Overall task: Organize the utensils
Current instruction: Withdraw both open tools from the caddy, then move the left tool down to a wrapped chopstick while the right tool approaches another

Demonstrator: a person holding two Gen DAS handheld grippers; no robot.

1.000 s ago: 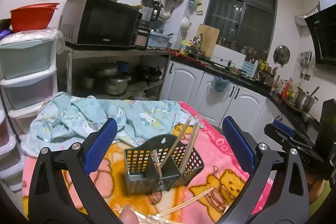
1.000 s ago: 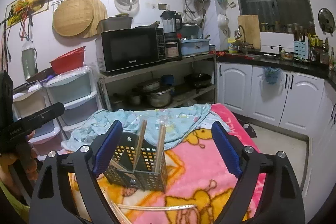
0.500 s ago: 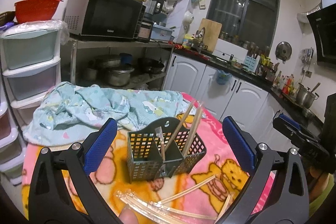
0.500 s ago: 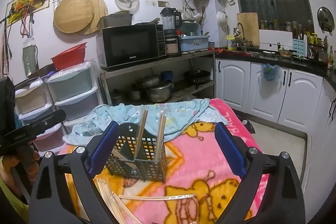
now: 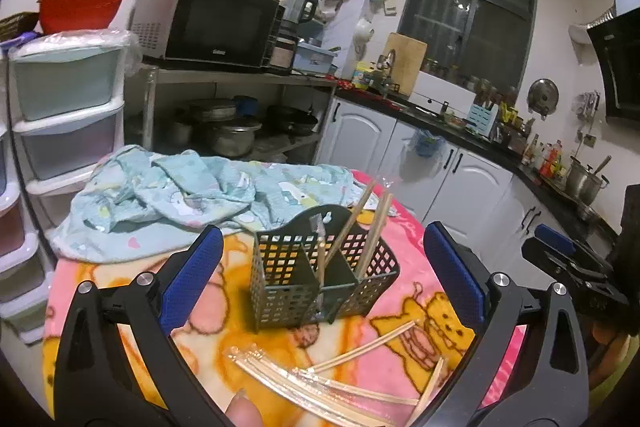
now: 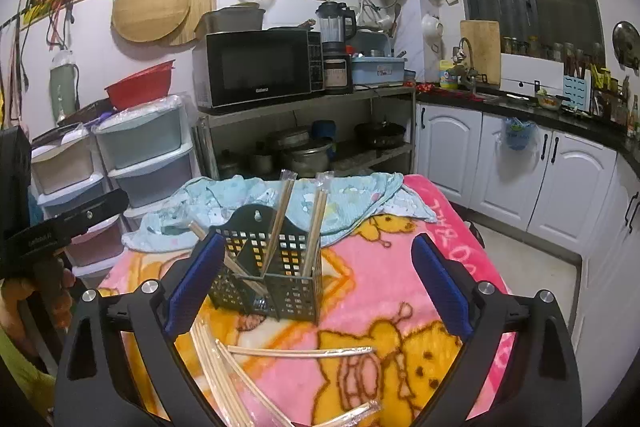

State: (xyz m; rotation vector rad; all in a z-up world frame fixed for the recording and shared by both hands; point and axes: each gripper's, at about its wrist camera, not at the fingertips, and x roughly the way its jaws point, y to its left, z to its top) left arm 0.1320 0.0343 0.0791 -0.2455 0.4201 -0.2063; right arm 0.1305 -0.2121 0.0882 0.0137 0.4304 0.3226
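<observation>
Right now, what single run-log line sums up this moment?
stage: approach | left gripper: open, empty | right gripper: open, empty | utensil basket: upright, wrapped chopsticks inside | loose chopsticks: on blanket

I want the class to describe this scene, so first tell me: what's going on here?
A person holds two grippers over a table covered by a pink cartoon blanket. Both the left gripper and the right gripper are open and hold nothing. A dark slotted utensil holder already has a few wrapped chopsticks standing in it. More wrapped chopsticks lie loose on the blanket in front of it, not yet sorted. A light blue cloth is bunched behind the holder.
</observation>
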